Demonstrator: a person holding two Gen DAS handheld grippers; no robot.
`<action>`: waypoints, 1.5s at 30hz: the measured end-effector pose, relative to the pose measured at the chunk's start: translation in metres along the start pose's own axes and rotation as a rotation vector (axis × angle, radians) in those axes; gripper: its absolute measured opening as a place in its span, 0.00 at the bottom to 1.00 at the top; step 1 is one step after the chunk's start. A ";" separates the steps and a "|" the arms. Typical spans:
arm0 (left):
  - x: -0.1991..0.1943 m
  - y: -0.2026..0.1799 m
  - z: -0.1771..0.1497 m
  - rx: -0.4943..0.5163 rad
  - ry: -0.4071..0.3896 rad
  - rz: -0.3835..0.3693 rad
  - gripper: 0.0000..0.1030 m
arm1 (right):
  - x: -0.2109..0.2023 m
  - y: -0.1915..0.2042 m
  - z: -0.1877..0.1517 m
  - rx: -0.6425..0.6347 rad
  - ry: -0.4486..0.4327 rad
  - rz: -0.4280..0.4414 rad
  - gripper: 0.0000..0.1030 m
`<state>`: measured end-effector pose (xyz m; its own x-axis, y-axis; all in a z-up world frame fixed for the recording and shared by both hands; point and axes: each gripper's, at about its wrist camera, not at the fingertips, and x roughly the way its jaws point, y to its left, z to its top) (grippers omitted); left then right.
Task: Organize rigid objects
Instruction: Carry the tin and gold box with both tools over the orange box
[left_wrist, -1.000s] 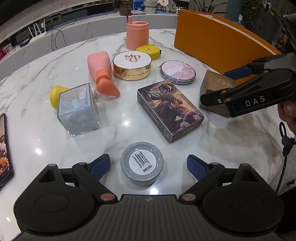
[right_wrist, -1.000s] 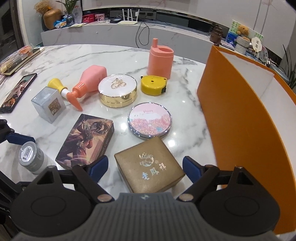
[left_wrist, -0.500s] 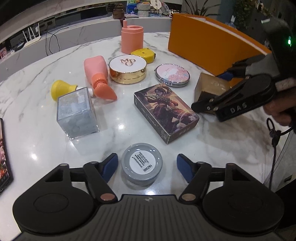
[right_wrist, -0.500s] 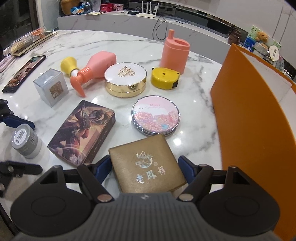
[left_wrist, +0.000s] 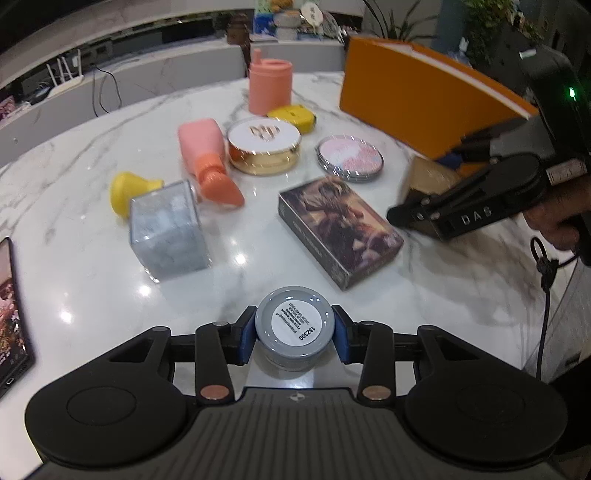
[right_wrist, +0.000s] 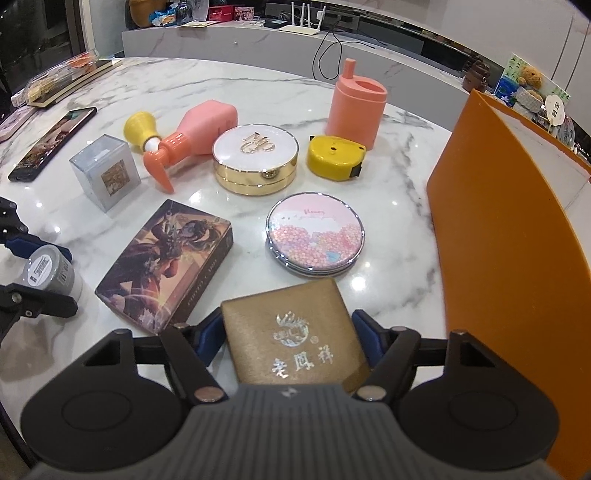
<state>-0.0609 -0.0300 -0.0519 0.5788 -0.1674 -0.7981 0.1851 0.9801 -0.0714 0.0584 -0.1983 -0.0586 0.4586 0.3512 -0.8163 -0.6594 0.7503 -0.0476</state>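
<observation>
A small grey jar (left_wrist: 294, 325) with a white label stands on the marble table (left_wrist: 74, 280) near its front edge. My left gripper (left_wrist: 293, 334) is closing and its blue pads (left_wrist: 246, 339) press the jar's sides. In the right wrist view a gold box (right_wrist: 291, 332) with silver characters lies between the closing jaws of my right gripper (right_wrist: 288, 338), both pads touching its edges. The left wrist view shows that gripper (left_wrist: 421, 188) around the gold box (left_wrist: 424, 177), held by a hand.
Beyond lie an illustrated card box (right_wrist: 166, 266), a pink round compact (right_wrist: 316, 240), a gold compact (right_wrist: 255, 158), a yellow tape measure (right_wrist: 334, 158), a pink canister (right_wrist: 356, 107), a pink spray bottle (right_wrist: 199, 129), a clear cube (right_wrist: 105, 171) and a phone (right_wrist: 51, 144). An orange bin (right_wrist: 498, 240) stands at the right.
Both grippers have narrowed from wide open. The left pads now touch the grey jar, and the right pads have come in against the gold box. The objects have not shifted.
</observation>
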 end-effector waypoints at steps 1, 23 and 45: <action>-0.001 0.001 0.001 -0.002 -0.006 0.002 0.46 | 0.000 -0.001 0.000 0.007 0.004 -0.001 0.65; -0.021 -0.012 0.028 -0.032 -0.078 -0.027 0.46 | -0.049 -0.021 0.020 0.148 -0.034 0.011 0.57; -0.081 -0.125 0.152 0.187 -0.247 -0.002 0.46 | -0.242 -0.110 0.038 0.216 -0.323 -0.060 0.57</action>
<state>-0.0105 -0.1554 0.1122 0.7497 -0.2123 -0.6268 0.3157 0.9472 0.0567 0.0426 -0.3443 0.1661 0.6788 0.4359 -0.5909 -0.5013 0.8631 0.0609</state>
